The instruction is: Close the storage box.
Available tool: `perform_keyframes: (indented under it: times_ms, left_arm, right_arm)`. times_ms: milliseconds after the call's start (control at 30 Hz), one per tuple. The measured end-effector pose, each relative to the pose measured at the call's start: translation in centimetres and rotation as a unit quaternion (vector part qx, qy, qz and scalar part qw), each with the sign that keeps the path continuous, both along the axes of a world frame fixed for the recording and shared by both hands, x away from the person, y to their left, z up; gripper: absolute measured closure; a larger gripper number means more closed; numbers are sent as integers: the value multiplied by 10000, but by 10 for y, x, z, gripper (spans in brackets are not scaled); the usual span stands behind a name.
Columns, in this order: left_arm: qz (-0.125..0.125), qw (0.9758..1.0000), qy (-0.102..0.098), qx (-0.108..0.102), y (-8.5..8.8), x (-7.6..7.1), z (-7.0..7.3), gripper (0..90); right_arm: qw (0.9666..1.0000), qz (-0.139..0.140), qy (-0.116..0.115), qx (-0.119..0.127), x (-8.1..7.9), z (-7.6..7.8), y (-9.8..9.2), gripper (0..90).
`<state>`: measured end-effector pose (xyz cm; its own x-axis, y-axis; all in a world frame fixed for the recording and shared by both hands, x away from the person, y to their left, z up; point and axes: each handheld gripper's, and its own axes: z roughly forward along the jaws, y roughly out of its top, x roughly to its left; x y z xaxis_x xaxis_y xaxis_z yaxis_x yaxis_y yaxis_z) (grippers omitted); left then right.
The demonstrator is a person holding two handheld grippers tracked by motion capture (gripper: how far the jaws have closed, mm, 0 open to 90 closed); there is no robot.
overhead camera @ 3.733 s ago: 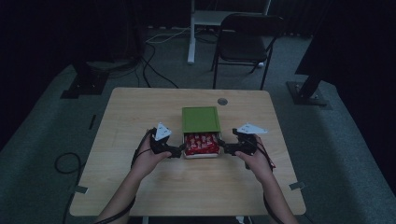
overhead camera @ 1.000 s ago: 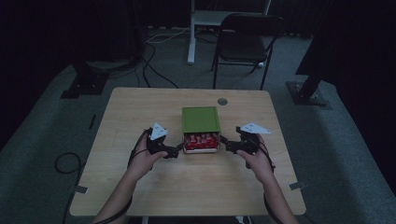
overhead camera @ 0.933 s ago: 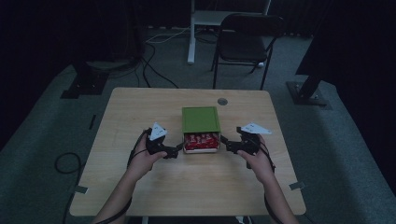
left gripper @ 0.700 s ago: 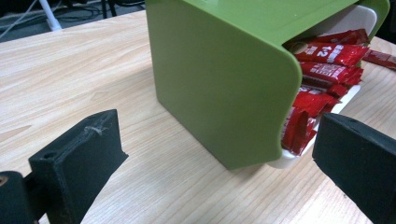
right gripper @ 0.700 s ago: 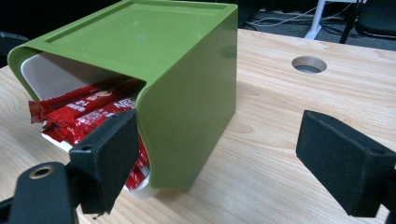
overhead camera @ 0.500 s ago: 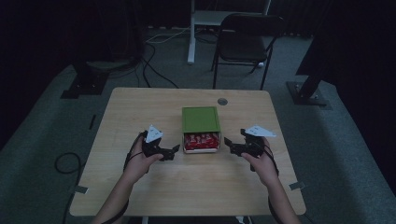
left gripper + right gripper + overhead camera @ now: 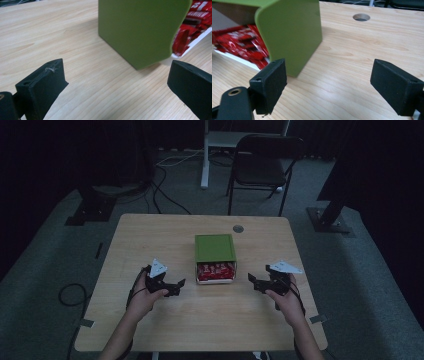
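Note:
A green box (image 7: 215,248) stands at the middle of the wooden table (image 7: 150,240), open toward the person, with red packets (image 7: 215,269) on a white tray inside. My left gripper (image 7: 178,286) is open on the box's left, a short way off. My right gripper (image 7: 251,281) is open on its right, also apart. In the left gripper view the green box (image 7: 140,30) and red packets (image 7: 192,25) lie beyond the wide black jaws. In the right gripper view the green box (image 7: 292,32) and red packets (image 7: 239,42) sit ahead to the left, nothing between the jaws.
A round cable hole (image 7: 238,228) lies in the table behind the box, also as the hole (image 7: 361,17). A black chair (image 7: 265,165) and a white desk leg (image 7: 205,155) stand beyond the table. Stands and cables are on the dark floor.
Both grippers have drawn back from the box's sides, the left one leftward and the right one rightward. The box stays where it was.

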<state>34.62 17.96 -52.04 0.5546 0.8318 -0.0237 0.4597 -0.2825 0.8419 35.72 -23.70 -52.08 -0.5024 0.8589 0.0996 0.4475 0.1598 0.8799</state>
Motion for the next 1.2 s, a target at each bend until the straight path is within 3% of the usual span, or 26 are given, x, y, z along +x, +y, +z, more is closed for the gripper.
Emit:
perform_keyframes:
  times_ms: [267, 567, 967, 1200]
  left_arm:
    - [212, 9997, 62, 75, 13, -2, -5, 23]
    - [472, 9986, 175, 157, 28, -8, -13, 23]
    - [746, 9965, 286, 231, 50, -17, -22, 22]
    - [1005, 9940, 350, 236, 63, -23, -25, 23]
  right_arm:
    - [9998, -200, -36, -43, -6, -7, -11, 135]
    - [9991, -298, 84, -279, -16, -19, -24, 135]
    - [9982, -343, 245, -421, -28, -31, -36, 135]
    - [9976, -380, 312, -486, -34, -36, -39, 134]
